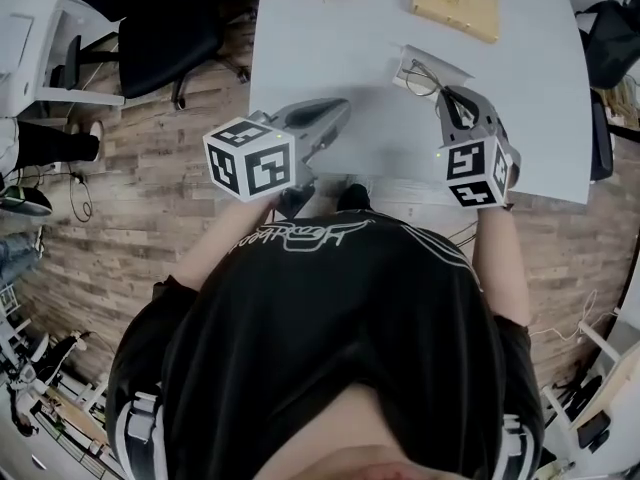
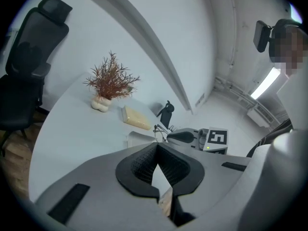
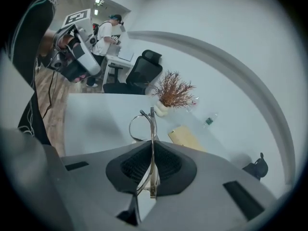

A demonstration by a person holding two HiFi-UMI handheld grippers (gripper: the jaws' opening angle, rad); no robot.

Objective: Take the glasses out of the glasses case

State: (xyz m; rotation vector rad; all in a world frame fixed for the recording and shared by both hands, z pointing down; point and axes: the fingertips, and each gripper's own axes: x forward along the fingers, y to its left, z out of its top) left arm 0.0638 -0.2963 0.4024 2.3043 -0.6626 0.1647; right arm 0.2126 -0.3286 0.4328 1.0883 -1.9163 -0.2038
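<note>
Pale grey table (image 1: pixel 330 48) spreads out ahead of me, and the thin, round-rimmed metal glasses (image 3: pixel 152 129) stand edge-on just above the open glasses case (image 1: pixel 440 61). My right gripper (image 3: pixel 153 150) is clamped on their frame and points away from me over the case. My left gripper (image 2: pixel 155 165) is closed tip to tip on nothing. It hangs over the table's near edge, well apart from the case.
</note>
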